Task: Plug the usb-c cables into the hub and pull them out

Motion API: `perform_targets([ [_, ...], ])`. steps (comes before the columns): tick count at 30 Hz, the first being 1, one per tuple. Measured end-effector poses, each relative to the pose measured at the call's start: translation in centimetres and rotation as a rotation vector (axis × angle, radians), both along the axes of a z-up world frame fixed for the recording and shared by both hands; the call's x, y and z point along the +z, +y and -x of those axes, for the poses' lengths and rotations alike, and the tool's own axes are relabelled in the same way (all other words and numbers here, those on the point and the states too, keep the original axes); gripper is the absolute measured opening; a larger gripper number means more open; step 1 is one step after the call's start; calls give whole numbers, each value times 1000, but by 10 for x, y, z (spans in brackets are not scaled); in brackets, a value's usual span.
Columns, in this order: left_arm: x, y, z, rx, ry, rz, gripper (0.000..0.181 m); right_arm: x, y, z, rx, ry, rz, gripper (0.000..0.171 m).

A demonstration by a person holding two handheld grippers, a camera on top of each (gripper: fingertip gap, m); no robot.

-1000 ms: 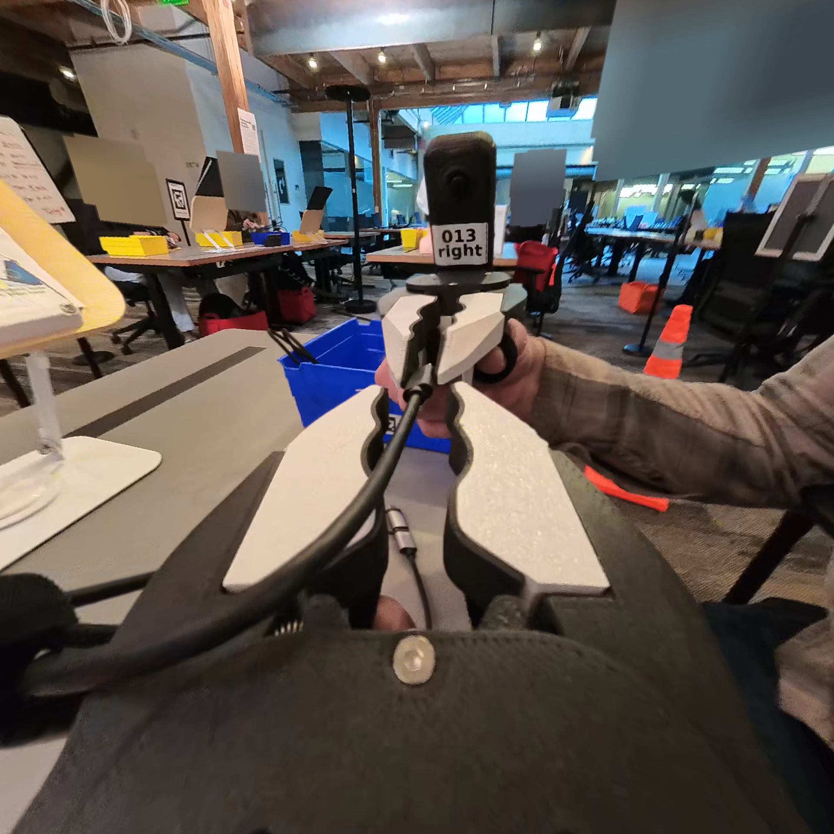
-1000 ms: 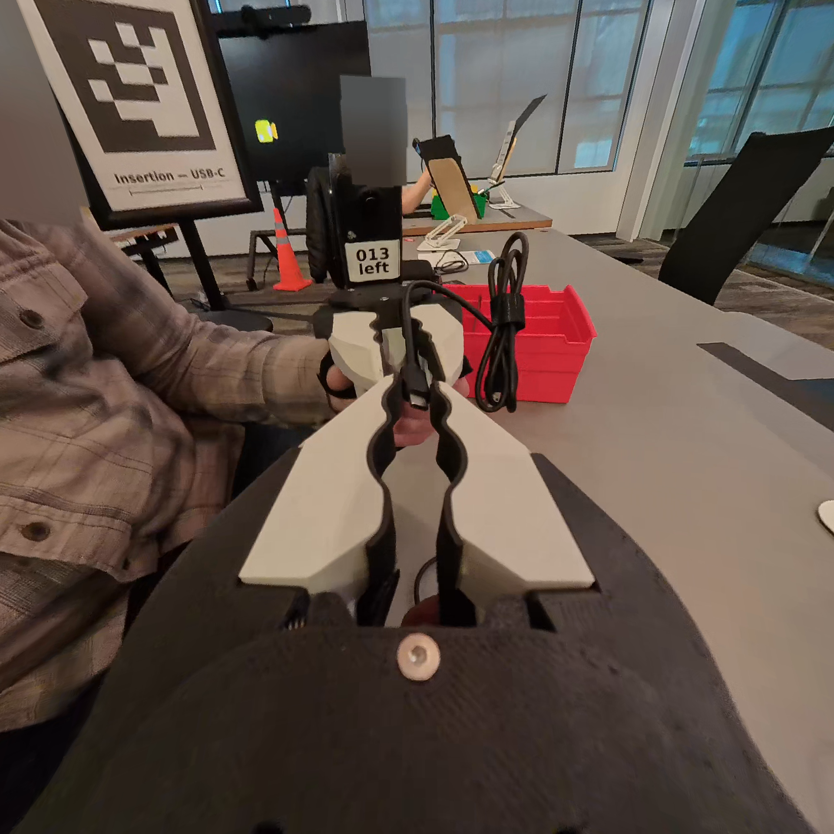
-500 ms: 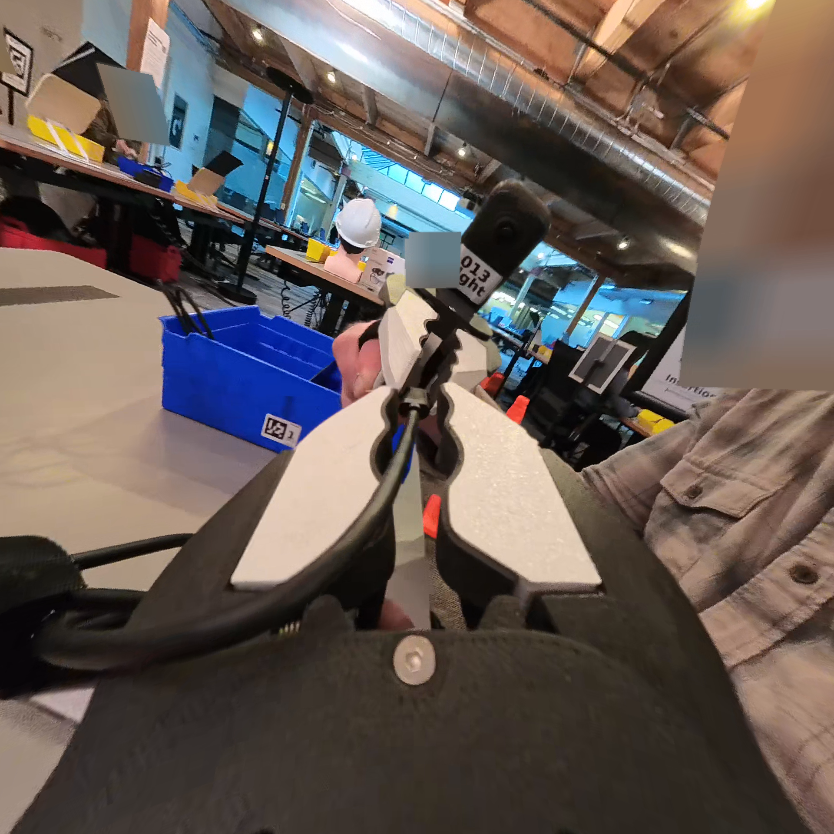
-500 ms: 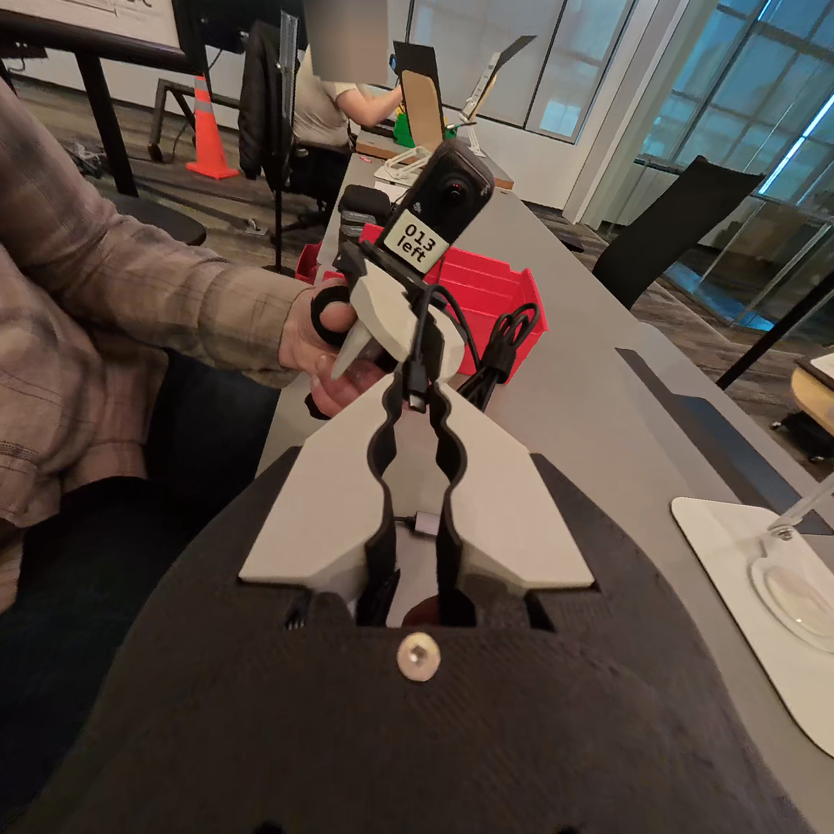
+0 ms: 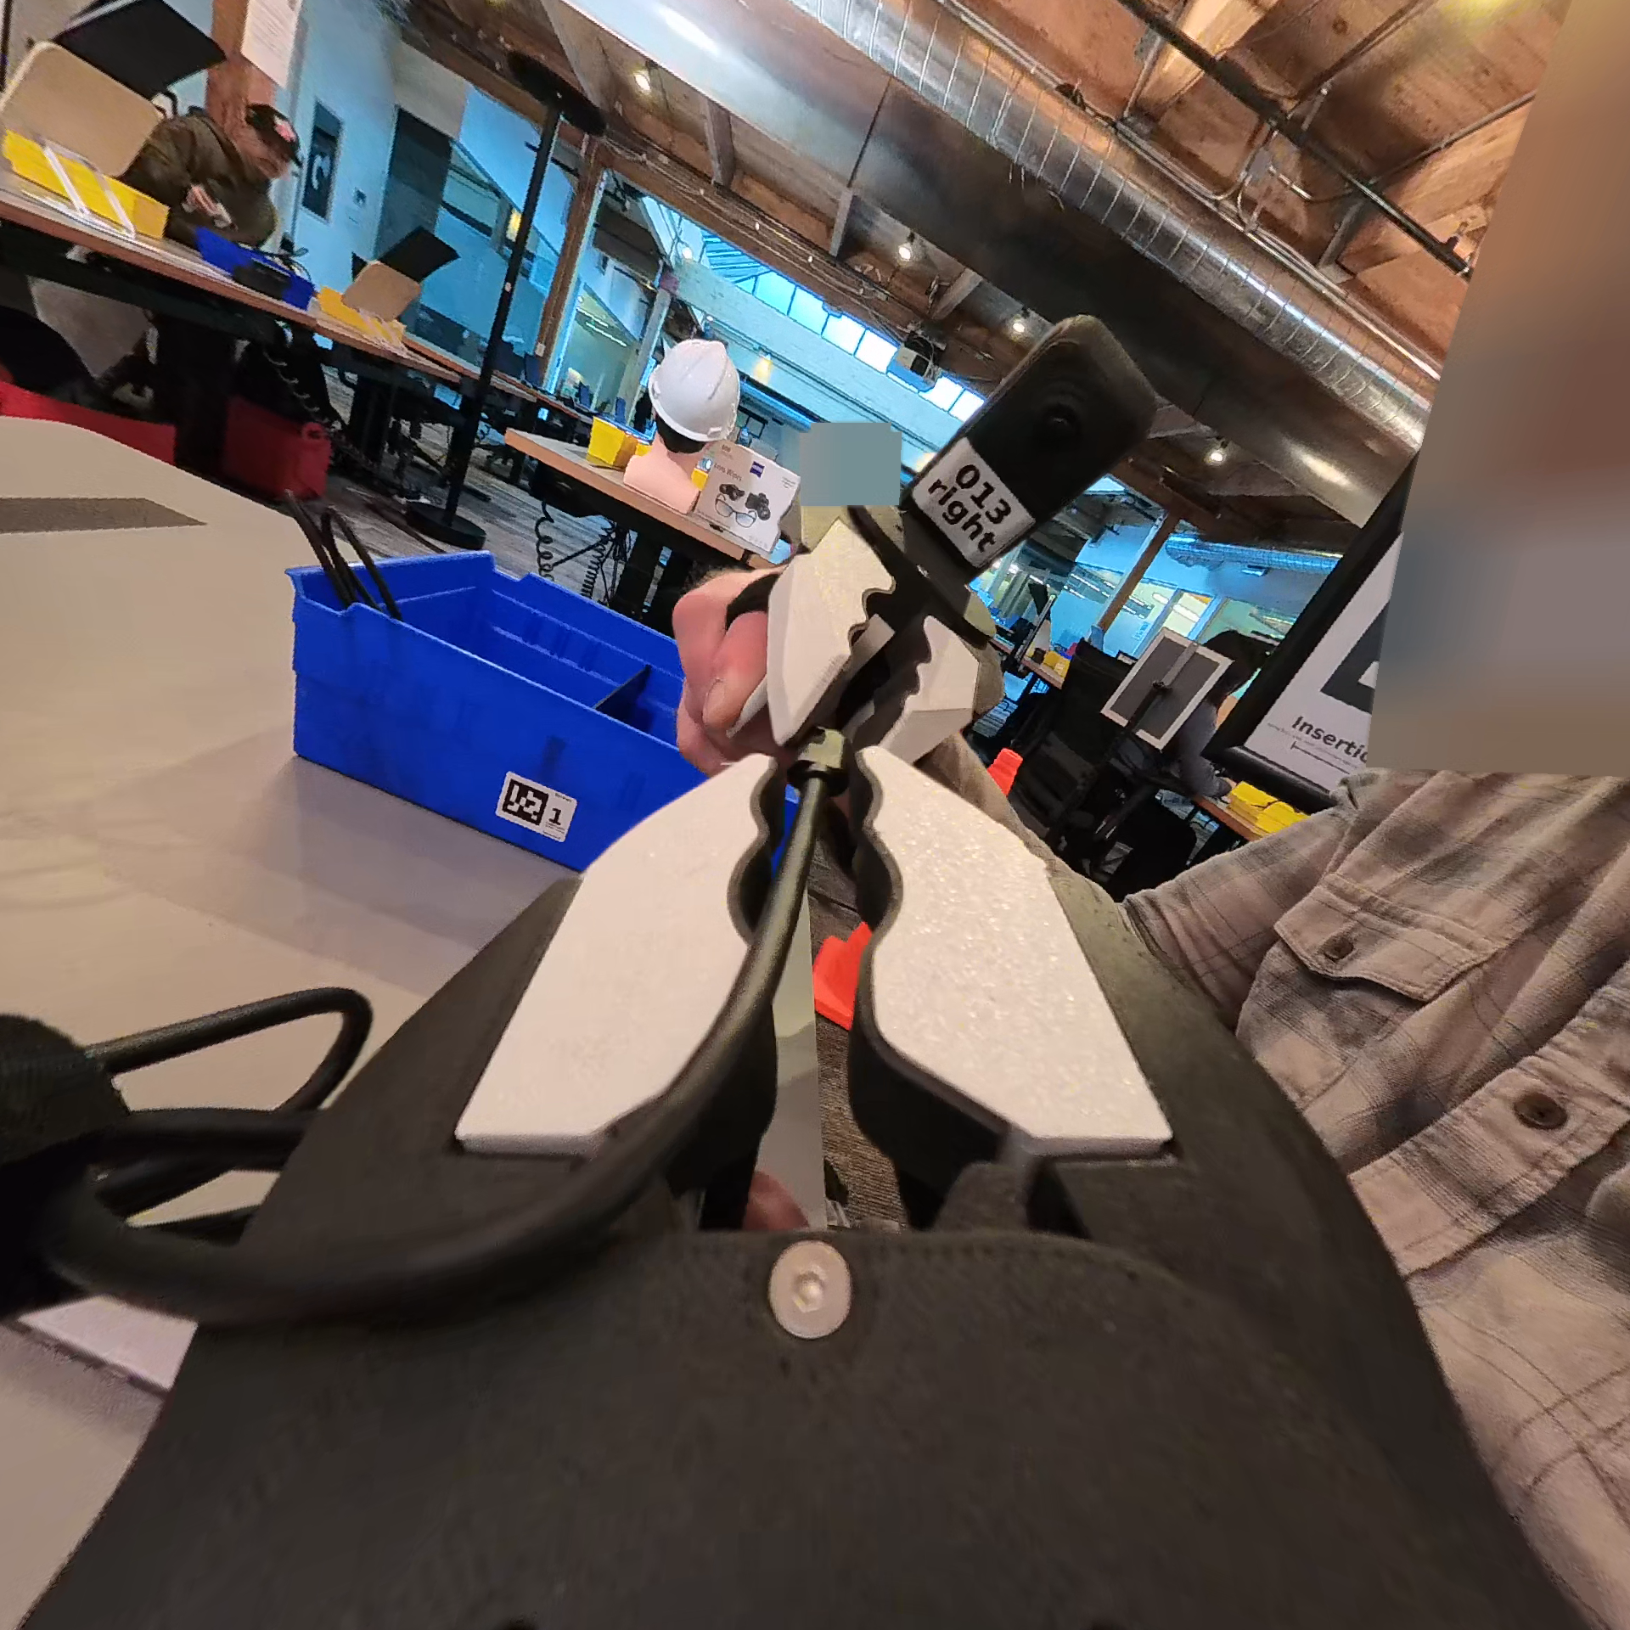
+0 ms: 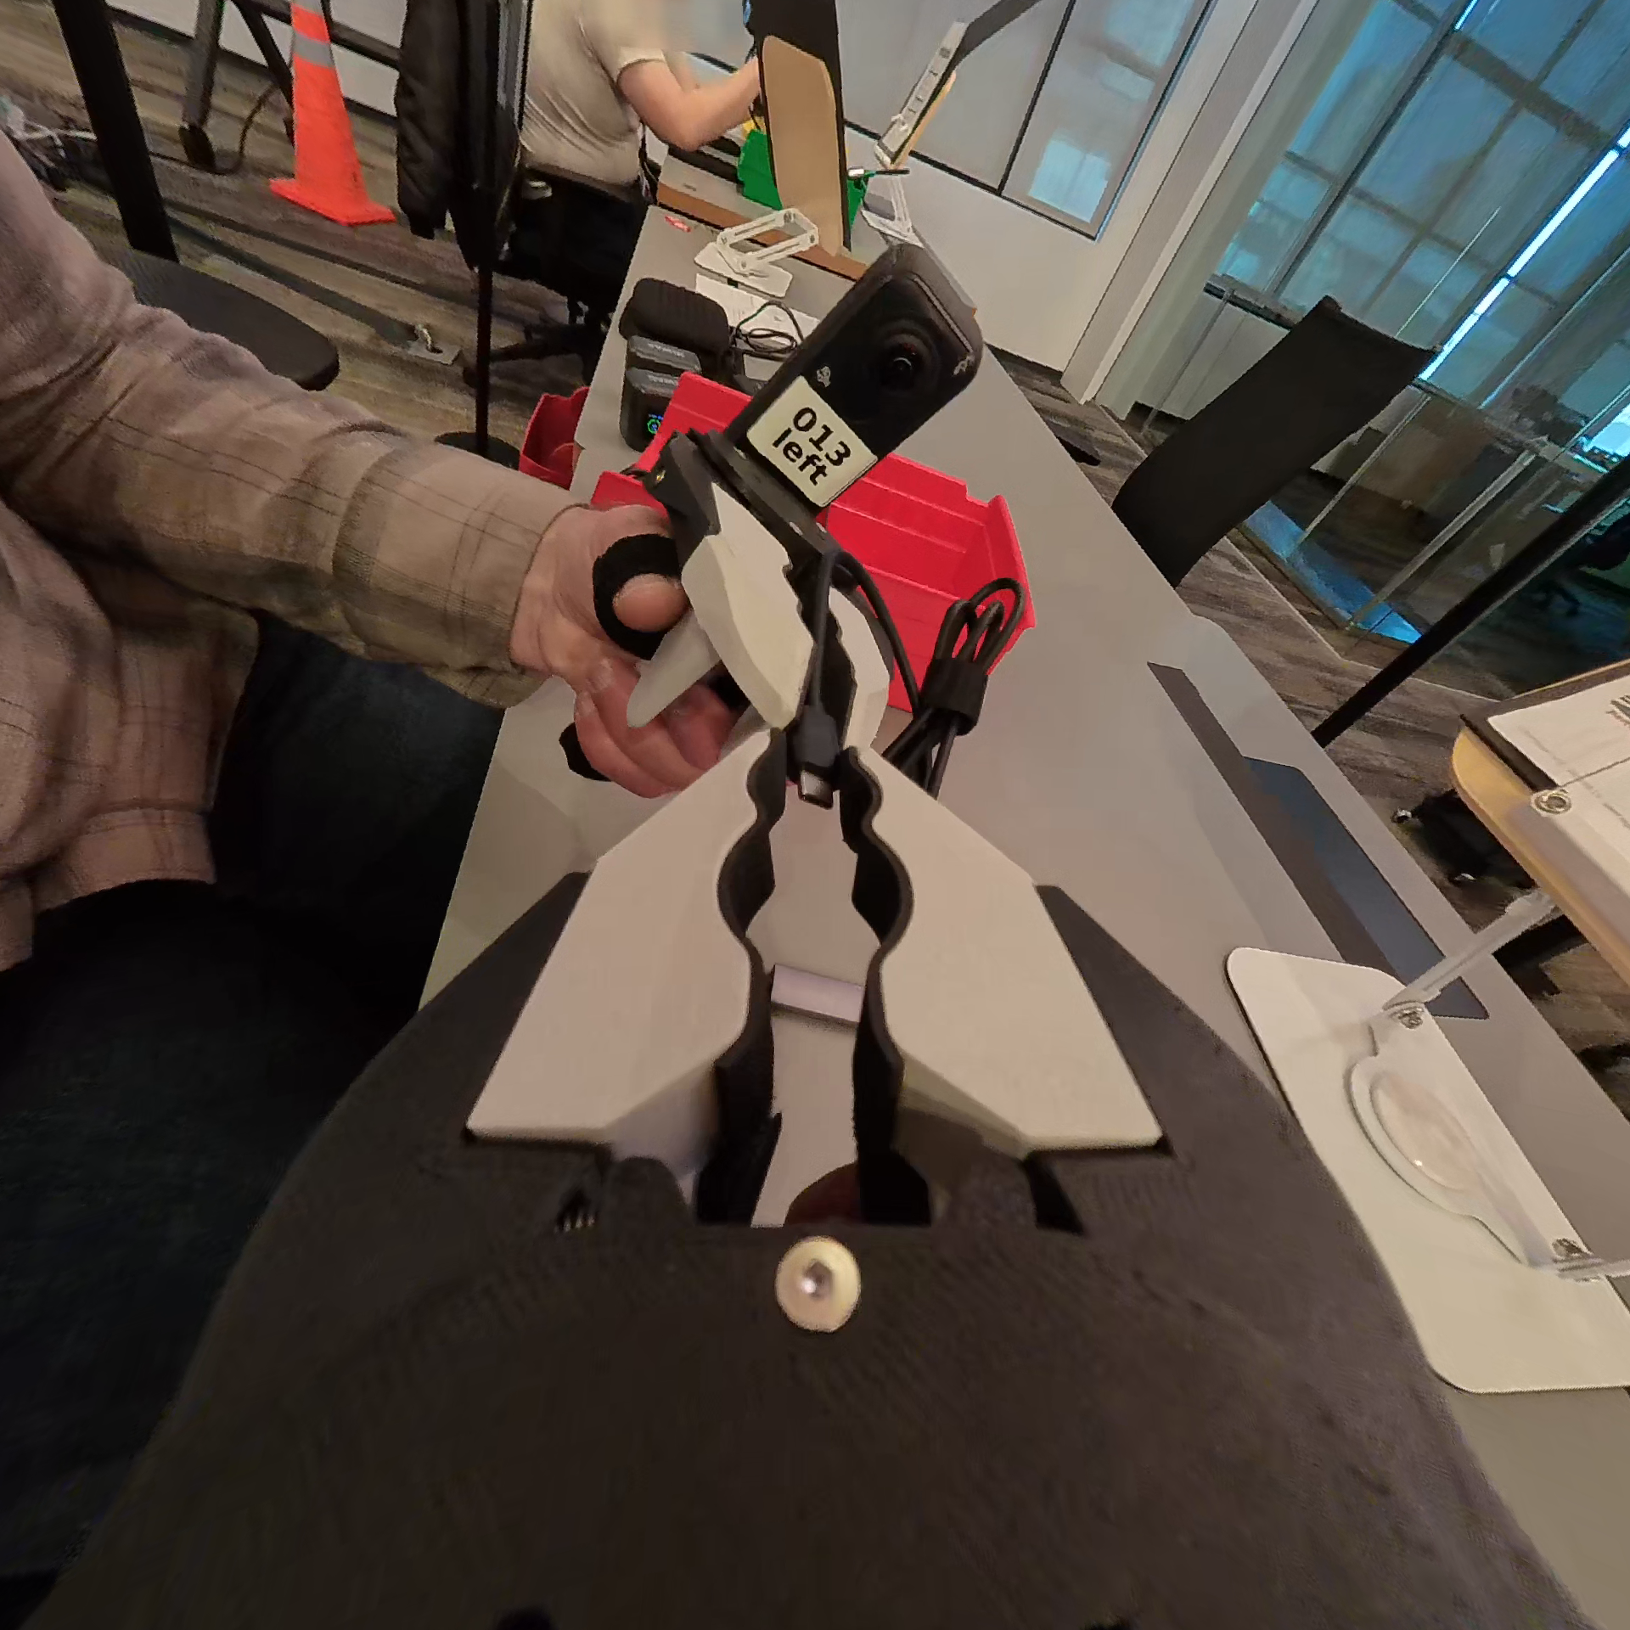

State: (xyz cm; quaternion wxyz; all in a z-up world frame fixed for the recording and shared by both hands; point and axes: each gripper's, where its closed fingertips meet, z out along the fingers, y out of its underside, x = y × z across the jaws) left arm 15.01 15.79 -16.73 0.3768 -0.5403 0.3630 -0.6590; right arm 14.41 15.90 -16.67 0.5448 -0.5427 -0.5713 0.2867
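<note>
A black USB-C cable (image 5: pixel 776 891) runs up between my left gripper's fingers to its collar at the tips. My left gripper (image 5: pixel 816 763) is shut on the cable just behind the plug. My right gripper (image 6: pixel 811 781) meets it tip to tip above the grey table (image 6: pixel 1147 838). It is shut on the plug (image 6: pixel 816 767), whose metal end pokes in between its pads. In the right wrist view the left gripper (image 6: pixel 816 706) shows with the cable between its fingers. A small silver part (image 6: pixel 816 1005) lies on the table below, seen through the right fingers' gap.
The cable's bundled rest (image 6: pixel 961 679) hangs beside the left gripper, in front of a red bin (image 6: pixel 926 547). A blue bin (image 5: pixel 459 688) stands on the table beyond the grippers. A white stand base (image 6: pixel 1411 1147) lies at the right. A person's sleeves reach in from the side. Left and right tips are no more than a few centimetres apart.
The left fingers have closed in on the cable behind the plug. The right gripper has kept its hold on the plug. Both grippers have tilted and shifted together above the table.
</note>
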Motion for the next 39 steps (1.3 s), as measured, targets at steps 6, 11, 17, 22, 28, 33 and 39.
perform_targets([
  [6, -2, -3, 0, -18, 8, 6, 12, -2, -2, 0, 5, -28, -14, 9],
  [11, -3, -4, 0, -5, 1, -26, 12, -2, -3, 1, 18, -25, 5, 9],
  [17, -1, -4, 0, 21, -6, -58, 12, -1, -4, 1, 23, -26, 7, 9],
  [22, 0, -5, 0, 35, -15, -82, 12, -1, -4, 0, 23, -23, 17, 9],
  [28, 0, -4, 0, 68, -16, -127, 12, -1, -4, 0, 25, -9, 37, 10],
  [33, 1, -4, 0, 84, -19, -145, 12, 0, -4, -1, 27, 5, 49, 10],
  [39, 0, -5, -1, 96, -16, -159, 12, -2, -4, -2, 32, 1, 60, 10],
])
